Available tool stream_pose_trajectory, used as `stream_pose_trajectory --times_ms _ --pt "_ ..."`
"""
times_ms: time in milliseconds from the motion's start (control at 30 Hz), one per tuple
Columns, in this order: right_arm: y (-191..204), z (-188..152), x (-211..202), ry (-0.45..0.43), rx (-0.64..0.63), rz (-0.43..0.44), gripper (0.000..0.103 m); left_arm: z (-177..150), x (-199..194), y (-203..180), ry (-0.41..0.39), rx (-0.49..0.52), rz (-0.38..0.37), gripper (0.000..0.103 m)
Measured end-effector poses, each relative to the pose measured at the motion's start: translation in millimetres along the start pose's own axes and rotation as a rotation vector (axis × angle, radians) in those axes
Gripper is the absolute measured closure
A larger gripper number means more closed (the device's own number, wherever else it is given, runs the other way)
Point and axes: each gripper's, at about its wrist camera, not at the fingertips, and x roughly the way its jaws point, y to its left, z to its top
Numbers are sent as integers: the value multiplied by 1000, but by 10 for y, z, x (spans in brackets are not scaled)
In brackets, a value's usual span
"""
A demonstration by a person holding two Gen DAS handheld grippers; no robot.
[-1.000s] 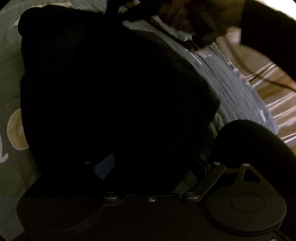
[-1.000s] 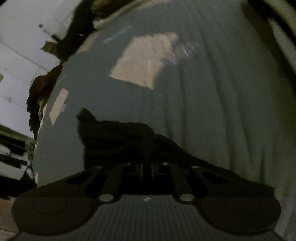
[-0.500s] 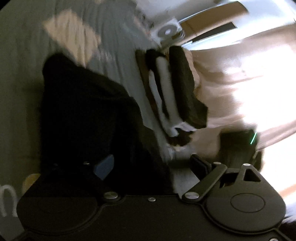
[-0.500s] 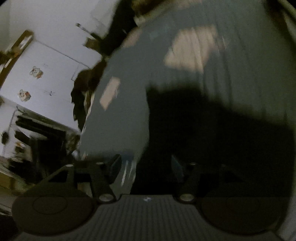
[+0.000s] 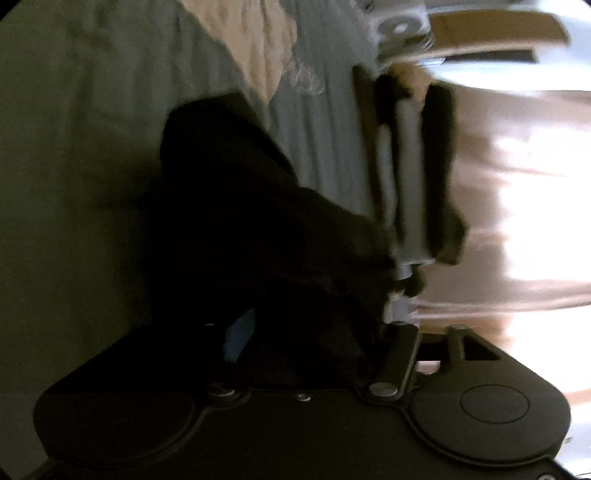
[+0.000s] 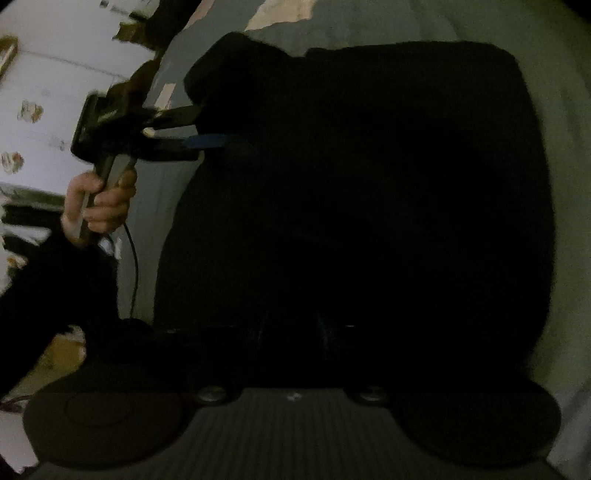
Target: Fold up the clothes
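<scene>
Fingers of the left gripper [image 6: 192, 127], just closing, stand open astride the edge of the soft, limp black garment [image 6: 351, 203]. Those of the right gripper [image 6: 291, 332], also lately closing, are lost in the dark, so I cannot tell their state. Pinching the corners looks best.

garment [image 6: 354, 192]: we see one black piece, too dark for us to tell its kind
state: we read it as bunched into a thick, rounded slab
place: we find it lying on the grey-green bedspread [image 6: 554, 110]

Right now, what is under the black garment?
The black garment lies on the grey-green bedspread, which shows all round it. Anything beneath its middle is covered, and the right gripper's fingers are lost against the dark cloth.
</scene>
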Motion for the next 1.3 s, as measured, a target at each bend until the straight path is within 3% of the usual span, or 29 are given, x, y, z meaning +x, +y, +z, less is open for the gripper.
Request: stream_pose_trajectory --times_ms 33,100,133,233,300,367,433,500,567,600,633,700,733,800,933,1000,1067,1100,1167,1300 --pt "25 -31 -52 -10 9 21 65 -71 -79 -55 -18 16 -56 9" --pt "146 -62 -145 -37 -9 85 33 -257 -53 -195 -2 55 -182 8" --pt "233 -88 -174 -49 -34 113 28 -353 -34 -265 7 74 -241 8" --pt "486 -167 -245 -79 -105 190 16 -721 288 -382 120 108 -282 8" --pt "559 -218 -216 -46 -127 218 11 -865 578 -258 178 77 -229 8" --pt "544 -252 -83 -1 -126 204 10 -940 806 -65 208 24 -168 15" --pt "441 -244 67 38 -111 148 10 -939 776 115 185 -50 -150 40" --pt "302 -218 177 67 -83 102 15 -1021 615 220 160 -80 -109 43" --pt "160 -166 125 57 -15 132 16 -1155 447 220 153 -76 -57 42" --pt "149 -108 58 40 6 138 14 -1227 369 198 156 -74 -35 36" --pt "171 -44 -22 19 14 149 13 -1313 269 142 154 -66 -23 18" --pt "272 110 -170 -46 8 216 12 -1426 120 -46 120 -24 -55 11" --pt "353 207 -218 -83 -5 248 11 -1509 90 -166 121 -6 -112 9" --pt "595 458 -194 -135 -48 298 9 -1617 146 -370 124 20 -180 7" --pt "902 985 230 -141 -85 285 9 -1812 648 -506 211 35 -156 7" --pt "756 1149 417 -126 -74 200 11 -1904 777 -408 226 33 -80 7" --pt "416 1350 499 -113 34 189 20 -1998 852 -311 223 34 -26 7" --pt "275 1429 473 -125 69 200 31 -2017 829 -299 212 29 -33 7" --pt "85 1557 352 -161 100 182 38 -2058 799 -306 216 32 -23 7" --pt "-47 1660 282 -154 107 147 43 -2153 793 -382 249 72 23 7"
